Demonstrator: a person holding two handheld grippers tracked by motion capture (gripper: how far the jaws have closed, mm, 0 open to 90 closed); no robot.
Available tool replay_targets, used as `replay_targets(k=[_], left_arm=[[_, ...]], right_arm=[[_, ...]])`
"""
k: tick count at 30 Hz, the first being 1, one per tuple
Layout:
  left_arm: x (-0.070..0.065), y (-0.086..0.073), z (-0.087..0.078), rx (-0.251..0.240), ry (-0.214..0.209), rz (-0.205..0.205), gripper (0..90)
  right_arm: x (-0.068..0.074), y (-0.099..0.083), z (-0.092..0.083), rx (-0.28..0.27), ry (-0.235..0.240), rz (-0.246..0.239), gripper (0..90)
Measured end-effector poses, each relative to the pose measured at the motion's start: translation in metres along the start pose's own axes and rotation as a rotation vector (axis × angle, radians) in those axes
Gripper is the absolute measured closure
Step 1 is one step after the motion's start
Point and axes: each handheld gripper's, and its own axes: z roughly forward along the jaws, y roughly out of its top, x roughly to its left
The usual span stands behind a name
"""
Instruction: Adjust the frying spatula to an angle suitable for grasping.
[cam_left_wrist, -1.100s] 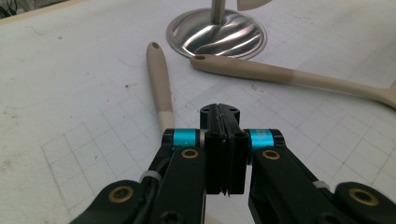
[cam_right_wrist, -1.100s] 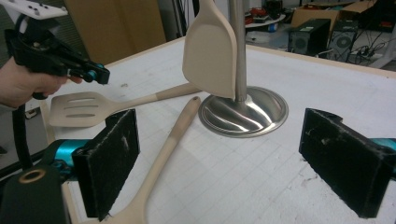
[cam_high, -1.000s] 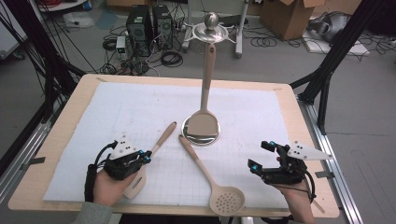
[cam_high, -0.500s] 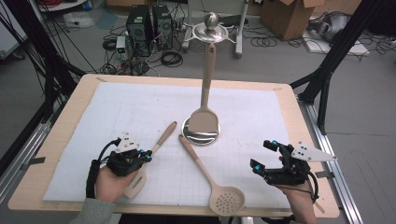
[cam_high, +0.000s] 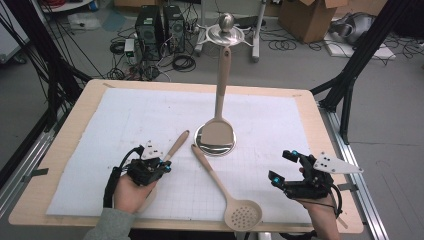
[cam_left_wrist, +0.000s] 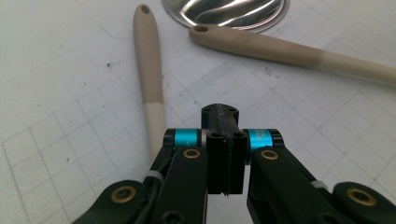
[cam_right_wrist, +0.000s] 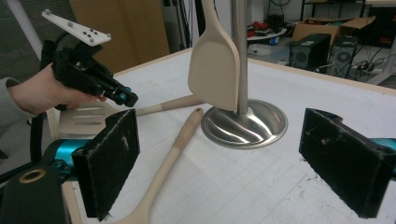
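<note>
High view: left gripper (cam_high: 161, 166) jaws shut, empty, over slotted spatula (cam_high: 175, 147); right gripper (cam_high: 280, 170) jaws wide, empty.

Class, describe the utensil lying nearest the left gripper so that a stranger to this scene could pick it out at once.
Start at the steel stand in the middle of the white mat. Two beige utensils lie in front of its round base. The one you want is the slotted turner on the left, its handle pointing at the base and its head under the left gripper; its neighbour, the spoon, has a round head full of small holes.

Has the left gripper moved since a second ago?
Yes. The left gripper has slid slightly right, toward the metal stand base, over the spatula handle.
</note>
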Motion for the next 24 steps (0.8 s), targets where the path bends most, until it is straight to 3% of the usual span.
replay_targets(k=[9,24], left_arm=[[0.012,-0.003,0.006,0.036,0.022,-0.033,89.5],[0.022,-0.01,0.02,0.156,0.015,-0.024,89.5]], right_arm=[[0.0,0.0,-0.002,-0.008,0.001,0.009,11.1],[-0.001,-0.001,-0.001,-0.004,0.004,0.012,11.2]])
